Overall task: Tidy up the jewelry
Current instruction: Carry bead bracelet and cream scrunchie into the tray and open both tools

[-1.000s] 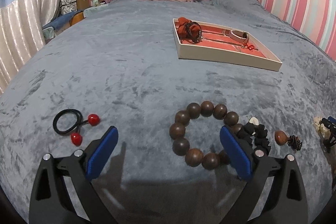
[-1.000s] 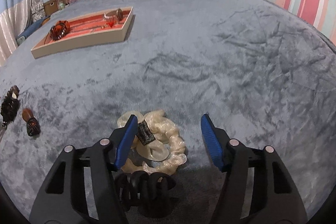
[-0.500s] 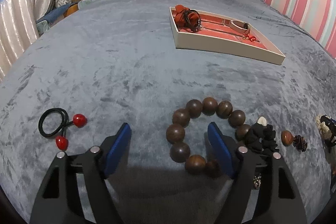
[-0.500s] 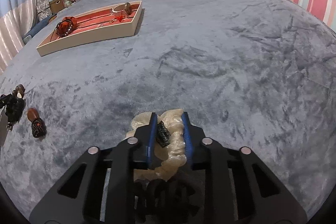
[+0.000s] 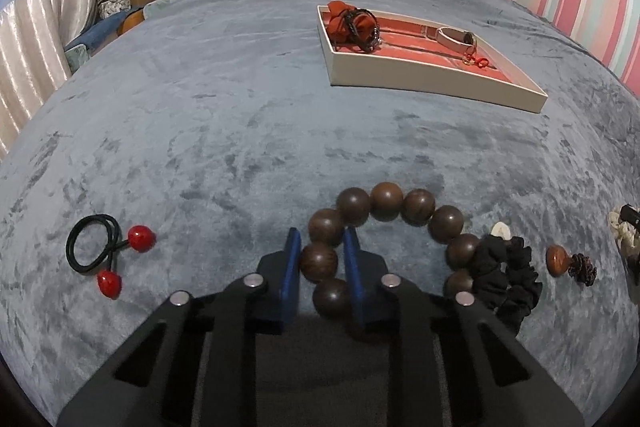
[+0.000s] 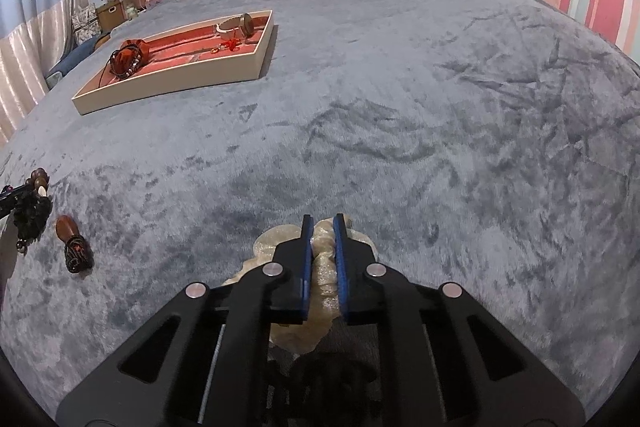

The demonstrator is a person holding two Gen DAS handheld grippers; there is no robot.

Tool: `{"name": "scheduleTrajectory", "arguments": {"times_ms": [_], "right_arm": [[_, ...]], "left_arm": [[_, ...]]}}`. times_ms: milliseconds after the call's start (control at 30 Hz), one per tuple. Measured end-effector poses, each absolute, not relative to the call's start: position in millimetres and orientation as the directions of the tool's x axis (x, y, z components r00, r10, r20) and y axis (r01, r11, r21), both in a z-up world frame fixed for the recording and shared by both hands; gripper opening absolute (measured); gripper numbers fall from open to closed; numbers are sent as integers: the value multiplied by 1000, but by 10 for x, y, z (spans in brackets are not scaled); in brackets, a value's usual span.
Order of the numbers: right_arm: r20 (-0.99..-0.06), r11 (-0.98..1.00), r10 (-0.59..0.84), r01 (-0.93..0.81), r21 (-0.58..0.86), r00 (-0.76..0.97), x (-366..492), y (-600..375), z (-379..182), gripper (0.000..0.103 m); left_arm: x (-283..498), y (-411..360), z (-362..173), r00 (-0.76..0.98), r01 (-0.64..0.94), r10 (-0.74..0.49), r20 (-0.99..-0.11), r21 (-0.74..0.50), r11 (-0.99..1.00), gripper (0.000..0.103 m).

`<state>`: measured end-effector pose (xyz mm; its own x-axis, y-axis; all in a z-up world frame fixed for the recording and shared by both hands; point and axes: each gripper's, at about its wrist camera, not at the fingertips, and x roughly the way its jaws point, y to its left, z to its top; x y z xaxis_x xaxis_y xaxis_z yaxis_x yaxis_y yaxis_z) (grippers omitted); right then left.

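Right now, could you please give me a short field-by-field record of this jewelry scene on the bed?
surface: grey plush blanket
left hand-held gripper: jaws just closed around one bead of the wooden bead bracelet
right hand-held gripper: shut on the cream scrunchie
tray: cream rim, red lining, already holds several pieces
loose beside bracelet: black scrunchie
loose at left: black hair tie with red balls
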<state>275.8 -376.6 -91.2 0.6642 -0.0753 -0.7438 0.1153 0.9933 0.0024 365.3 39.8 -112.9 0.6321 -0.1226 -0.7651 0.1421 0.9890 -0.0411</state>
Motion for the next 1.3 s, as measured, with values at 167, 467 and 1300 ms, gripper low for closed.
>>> {"name": "scheduleTrajectory", "arguments": {"times_ms": [167,467,1300], "right_arm": [[-726,993,-77,115,4,683,2772,-3764,-857,10],[-681,994,-79,105,-3,728,2903,-3667,-676,10],[-586,999,-10,27,20,810,3868,-3147,-213,10]], "left_arm": [[3639,423,-1109,640,144,-135,-756,-55,988,21],[3601,434,-988,683,146,-140,-717,-54,988,19],[3875,7,-250,811,287,-235,-536,16,958,19]]}}
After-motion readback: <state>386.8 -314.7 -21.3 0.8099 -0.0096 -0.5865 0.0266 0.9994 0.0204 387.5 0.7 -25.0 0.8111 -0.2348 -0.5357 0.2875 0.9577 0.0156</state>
